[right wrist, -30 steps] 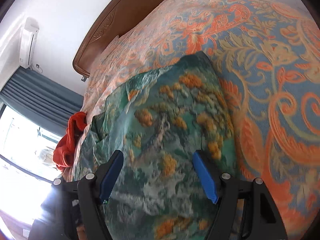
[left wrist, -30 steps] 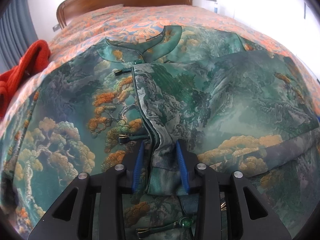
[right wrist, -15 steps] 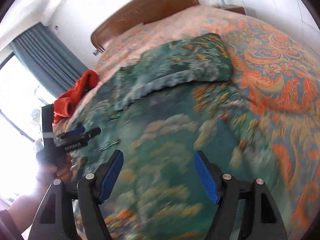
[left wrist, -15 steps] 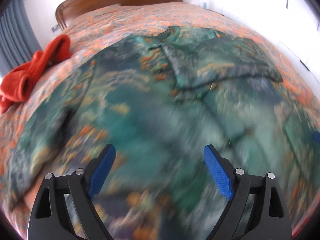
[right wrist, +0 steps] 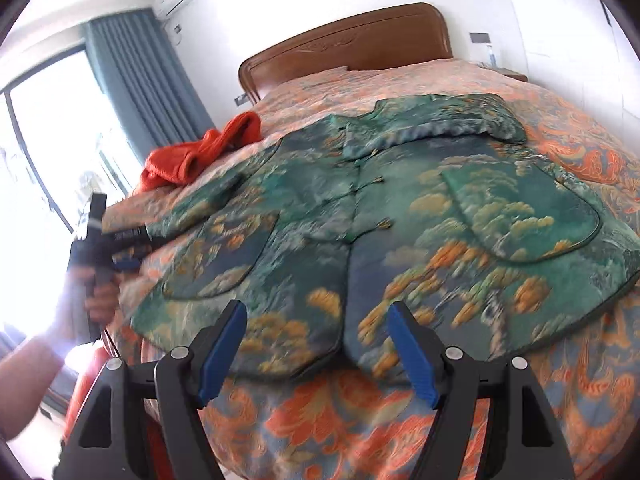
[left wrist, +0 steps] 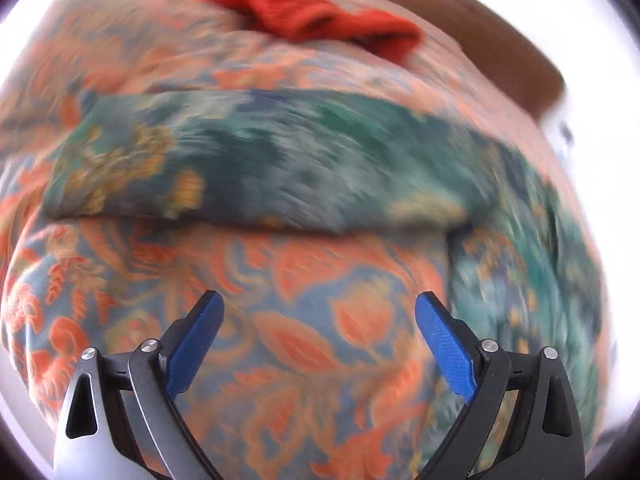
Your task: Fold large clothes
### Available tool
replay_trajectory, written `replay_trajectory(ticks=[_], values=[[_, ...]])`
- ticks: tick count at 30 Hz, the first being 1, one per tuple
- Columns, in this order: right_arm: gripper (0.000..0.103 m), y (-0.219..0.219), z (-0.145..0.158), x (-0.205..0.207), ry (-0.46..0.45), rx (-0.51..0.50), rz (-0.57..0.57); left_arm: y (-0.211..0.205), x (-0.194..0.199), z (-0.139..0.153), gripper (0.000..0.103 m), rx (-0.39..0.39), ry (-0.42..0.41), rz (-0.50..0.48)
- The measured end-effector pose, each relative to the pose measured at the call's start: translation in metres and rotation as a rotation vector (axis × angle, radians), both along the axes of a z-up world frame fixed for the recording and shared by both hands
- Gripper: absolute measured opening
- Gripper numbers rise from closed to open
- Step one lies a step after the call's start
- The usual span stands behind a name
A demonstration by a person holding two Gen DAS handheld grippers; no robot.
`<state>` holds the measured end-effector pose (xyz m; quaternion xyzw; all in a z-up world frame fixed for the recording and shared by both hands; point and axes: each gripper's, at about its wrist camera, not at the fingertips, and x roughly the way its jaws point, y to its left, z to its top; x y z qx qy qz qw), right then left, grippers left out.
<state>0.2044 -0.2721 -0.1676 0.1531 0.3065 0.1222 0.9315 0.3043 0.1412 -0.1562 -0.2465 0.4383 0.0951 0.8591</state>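
Note:
A large green jacket printed with trees and mountains lies front up on the bed, its right sleeve folded across the chest. My right gripper is open and empty, just above the jacket's bottom hem at the foot of the bed. My left gripper is open and empty over the bedspread, facing the jacket's outstretched left sleeve, which is blurred. The left gripper also shows in the right wrist view, held in a hand at the bed's left side.
The bed has an orange and blue patterned bedspread and a wooden headboard. A red garment lies bunched on the bed's left side, also in the left wrist view. Blue curtains and a bright window are at the left.
My left gripper let go of the jacket's front edge, opened and swung out to the bed's left side. My right gripper drew back from the folded sleeve to the hem.

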Motion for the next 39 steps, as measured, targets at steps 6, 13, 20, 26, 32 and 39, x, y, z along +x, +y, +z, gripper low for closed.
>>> replay_trajectory(ticks=[6,13,20,26,32,39], values=[[0.075,0.025,-0.002,-0.024,0.020,-0.046,0.040,0.066,0.020,-0.008,0.083,-0.169,-0.093,0.278],[0.075,0.046,-0.015,-0.048,0.039,-0.079,0.082,0.052,0.039,0.021,0.014,0.049,-0.057,0.323],[0.075,0.049,-0.029,-0.056,0.053,-0.048,0.120,-0.113,0.061,0.118,0.013,0.586,-0.283,-0.064],[0.075,0.037,-0.032,-0.055,0.030,-0.004,0.090,-0.263,0.061,0.111,0.013,0.832,-0.396,-0.416],[0.075,0.015,-0.041,-0.060,0.048,0.027,0.028,-0.348,0.060,0.040,0.061,0.848,-0.214,-0.732],[0.075,0.003,-0.037,-0.062,0.027,0.030,0.004,-0.340,-0.010,-0.007,0.081,0.845,-0.169,-0.826]])
